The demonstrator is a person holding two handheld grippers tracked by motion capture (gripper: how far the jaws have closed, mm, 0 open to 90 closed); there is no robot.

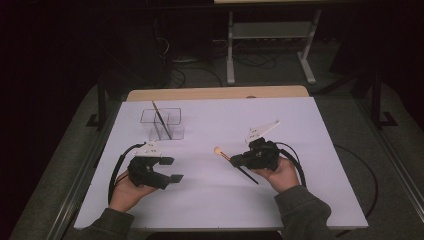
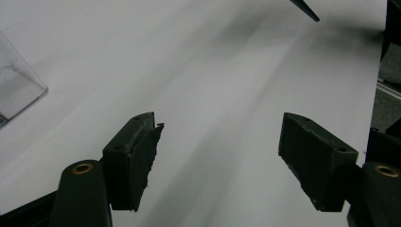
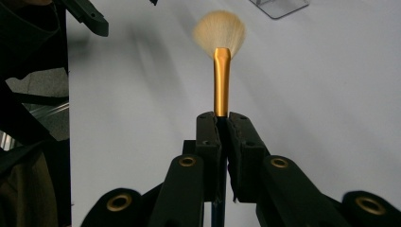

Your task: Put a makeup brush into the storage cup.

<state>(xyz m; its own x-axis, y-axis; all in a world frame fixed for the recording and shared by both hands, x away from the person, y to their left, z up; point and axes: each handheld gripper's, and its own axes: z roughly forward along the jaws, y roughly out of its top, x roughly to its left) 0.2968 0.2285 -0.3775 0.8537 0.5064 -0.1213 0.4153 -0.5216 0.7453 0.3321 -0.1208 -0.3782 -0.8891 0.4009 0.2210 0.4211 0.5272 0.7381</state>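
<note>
Brush [image 3: 221,56] in hand looks light and slender, with a soft cream fan of bristles, a smooth gold ferrule and a thin dark handle; it sits clamped in the right claw [image 3: 221,123] just below the ferrule, held above the white bench [image 1: 210,200] with its head pointing toward the middle. That hold on the stiff handle seems sound, since the bristles would crush and the polished ferrule may slip. The left claw [image 2: 217,156] stands wide apart and empty, near the clear holder [image 1: 162,123] where another brush [image 1: 161,119] leans
</note>
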